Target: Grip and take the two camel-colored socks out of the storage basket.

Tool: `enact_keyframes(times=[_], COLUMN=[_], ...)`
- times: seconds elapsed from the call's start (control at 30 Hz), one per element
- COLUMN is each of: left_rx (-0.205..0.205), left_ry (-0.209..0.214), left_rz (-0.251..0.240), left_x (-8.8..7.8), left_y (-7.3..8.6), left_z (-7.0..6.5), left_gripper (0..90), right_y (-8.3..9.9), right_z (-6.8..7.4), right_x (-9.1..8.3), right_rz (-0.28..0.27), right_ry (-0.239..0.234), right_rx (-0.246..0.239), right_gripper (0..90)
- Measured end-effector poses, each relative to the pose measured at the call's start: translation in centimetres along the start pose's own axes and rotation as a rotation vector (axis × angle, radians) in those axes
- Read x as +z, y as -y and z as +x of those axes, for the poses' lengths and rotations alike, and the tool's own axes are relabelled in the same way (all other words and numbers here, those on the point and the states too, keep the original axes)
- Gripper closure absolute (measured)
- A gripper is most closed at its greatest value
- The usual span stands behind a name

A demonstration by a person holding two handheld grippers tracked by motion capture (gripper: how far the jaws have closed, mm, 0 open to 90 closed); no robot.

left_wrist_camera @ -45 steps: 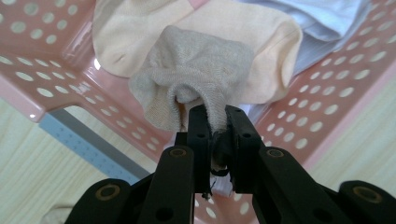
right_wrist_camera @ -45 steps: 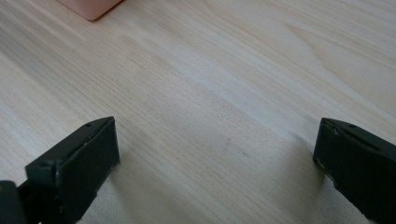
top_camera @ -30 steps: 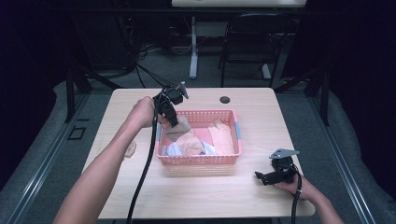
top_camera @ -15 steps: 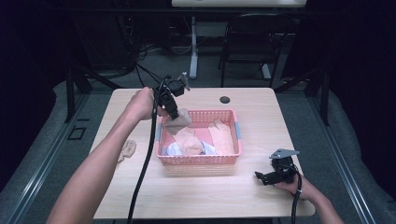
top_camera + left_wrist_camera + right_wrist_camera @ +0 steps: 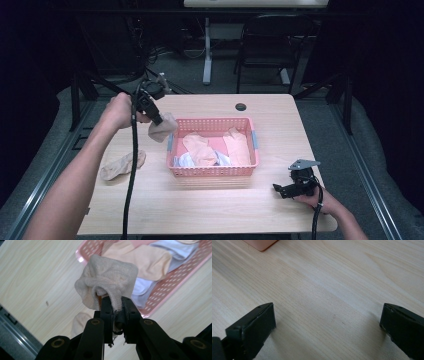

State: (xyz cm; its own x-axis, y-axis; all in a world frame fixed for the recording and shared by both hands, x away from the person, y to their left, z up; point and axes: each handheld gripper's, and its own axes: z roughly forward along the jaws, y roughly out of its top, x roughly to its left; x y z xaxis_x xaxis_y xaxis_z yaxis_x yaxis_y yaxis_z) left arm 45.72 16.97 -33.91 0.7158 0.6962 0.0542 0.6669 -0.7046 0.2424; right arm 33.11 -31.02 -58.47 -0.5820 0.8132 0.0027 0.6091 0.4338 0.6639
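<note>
Left gripper [image 5: 156, 116] clamped on beige sock [image 5: 162, 129], held above the table's left-centre, just clear of pink basket [image 5: 170, 143], likely heading for the sock on the table [image 5: 121, 165]. Right gripper [image 5: 285, 188] released, parked on table lower right, out of the way.

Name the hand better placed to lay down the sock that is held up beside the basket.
Left. The left gripper is shut on the sock, above bare table near another sock.

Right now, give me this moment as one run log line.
left gripper: shut on beige sock, lifted beside pink basket | right gripper: open, resting on table | another sock: on table
</note>
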Motion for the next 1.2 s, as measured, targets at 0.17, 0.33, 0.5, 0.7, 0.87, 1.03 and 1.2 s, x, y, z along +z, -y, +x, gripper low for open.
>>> enact_keyframes(times=[0.17,0.33,0.5,0.7,0.87,1.03,1.2], left_rx=[-0.059,-0.124,-0.178,-0.221,-0.241,-0.286,-0.31], left_ry=[-0.013,-0.018,-0.012,-0.008,0.0,0.008,0.016], left_rz=[-0.008,-0.003,-0.002,0.02,0.029,0.025,0.049], left_x=[-0.9,-1.4,-0.9,0.8,2.0,3.7,6.2], left_y=[2.6,5.2,7.3,9.0,9.7,10.5,11.2], left_z=[2.1,4.3,6.1,7.3,7.8,8.3,8.3], left_gripper=[81.1,81.1,81.1,81.1,81.1,81.1,81.1], right_y=[0.0,0.0,0.0,0.0,0.0,0.0,0.0], right_z=[0.0,0.0,0.0,0.0,0.0,0.0,0.0], right_x=[0.0,0.0,0.0,0.0,0.0,0.0,0.0], right_rz=[0.002,0.0,0.0,0.002,0.002,0.0,-0.001], right_ry=[0.0,0.003,0.003,0.005,0.006,0.005,0.006], right_rx=[0.004,0.0,0.0,-0.003,-0.004,-0.001,-0.001], right_gripper=[0.0,0.0,0.0,0.0,0.0,0.0,0.0])
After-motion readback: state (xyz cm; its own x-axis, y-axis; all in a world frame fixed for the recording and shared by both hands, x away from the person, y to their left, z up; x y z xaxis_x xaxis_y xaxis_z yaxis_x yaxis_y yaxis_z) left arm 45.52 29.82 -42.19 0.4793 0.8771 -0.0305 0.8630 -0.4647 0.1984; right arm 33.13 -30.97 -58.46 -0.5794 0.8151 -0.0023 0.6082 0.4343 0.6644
